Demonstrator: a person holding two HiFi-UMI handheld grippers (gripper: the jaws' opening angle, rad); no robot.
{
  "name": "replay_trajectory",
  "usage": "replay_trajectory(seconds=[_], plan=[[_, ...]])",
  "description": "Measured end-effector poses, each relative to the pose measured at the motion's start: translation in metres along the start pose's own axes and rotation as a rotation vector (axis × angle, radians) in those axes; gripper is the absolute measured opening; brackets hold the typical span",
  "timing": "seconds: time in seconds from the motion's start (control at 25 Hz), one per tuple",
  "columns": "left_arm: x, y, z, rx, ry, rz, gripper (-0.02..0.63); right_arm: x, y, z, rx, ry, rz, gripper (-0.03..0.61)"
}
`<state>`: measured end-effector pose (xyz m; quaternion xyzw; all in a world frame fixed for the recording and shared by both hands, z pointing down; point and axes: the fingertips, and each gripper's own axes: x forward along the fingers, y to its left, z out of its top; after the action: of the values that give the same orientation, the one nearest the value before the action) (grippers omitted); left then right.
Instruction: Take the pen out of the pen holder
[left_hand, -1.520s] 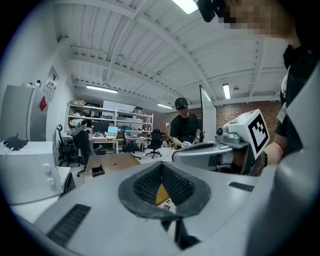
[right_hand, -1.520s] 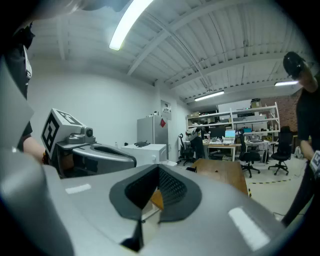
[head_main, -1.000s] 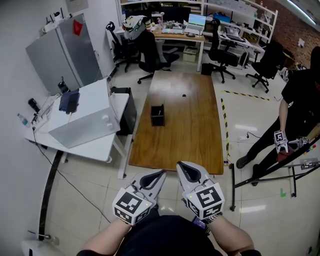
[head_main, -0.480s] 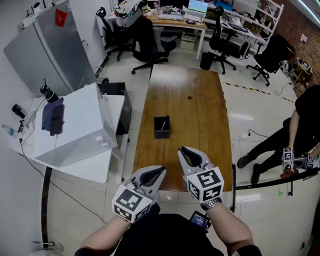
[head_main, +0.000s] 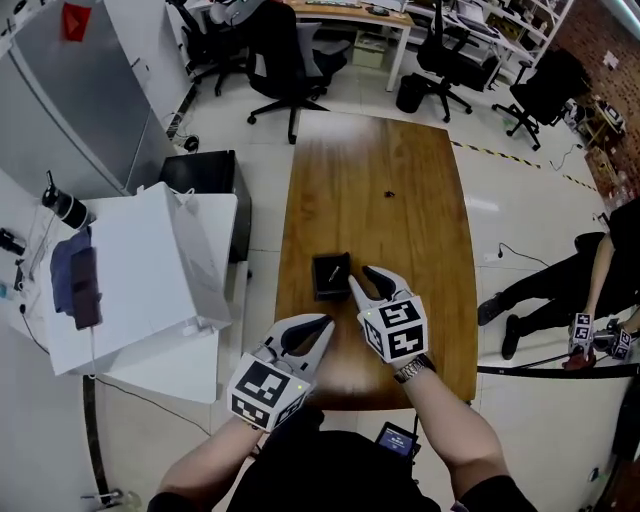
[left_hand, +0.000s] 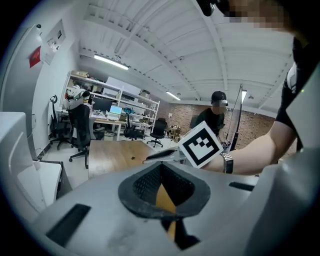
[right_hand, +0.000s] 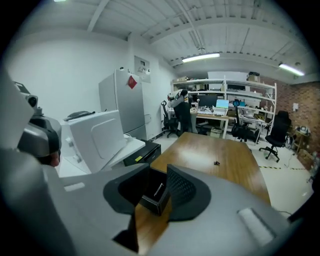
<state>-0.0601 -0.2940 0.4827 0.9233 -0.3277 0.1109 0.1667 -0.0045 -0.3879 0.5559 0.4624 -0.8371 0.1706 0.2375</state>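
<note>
A black square pen holder stands on the long wooden table, with a thin pen leaning inside it. My right gripper hovers just right of the holder. Its jaws are opening and touch nothing. In the right gripper view the holder and pen show through the gap of that gripper, a little ahead of the pads. My left gripper is shut and empty over the table's near edge. In the left gripper view its tips meet, and the right gripper reaches ahead of it.
A small dark object lies farther along the table. A white cabinet stands to the left and a black box on the floor beside it. Office chairs are beyond the far end. A person is at the right.
Both grippers have moved forward from before the table's near edge to over it, the right one reaching the pen holder. The right jaws went from shut to apart.
</note>
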Motion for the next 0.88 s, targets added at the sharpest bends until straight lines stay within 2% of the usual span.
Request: replay_trajectory(seconds=[0.24,0.48,0.68,0.88], plan=[[0.022,0.036,-0.008,-0.030,0.032,-0.008,0.005,0.065,-0.019,-0.022,0.004,0.111,0.000,0.121],[0.021,0.061,-0.017,-0.052,0.053,0.013,0.005,0.097,-0.026,-0.039,0.007,0.174,-0.001,0.123],[0.013,0.068,-0.018,-0.061,0.051,0.024,0.005,0.099,-0.028,-0.038,-0.024,0.184,-0.032,0.065],[0.006,0.066,-0.015,-0.056,0.039,0.025,0.005,0.087,-0.023,-0.029,-0.030,0.155,-0.043,0.049]])
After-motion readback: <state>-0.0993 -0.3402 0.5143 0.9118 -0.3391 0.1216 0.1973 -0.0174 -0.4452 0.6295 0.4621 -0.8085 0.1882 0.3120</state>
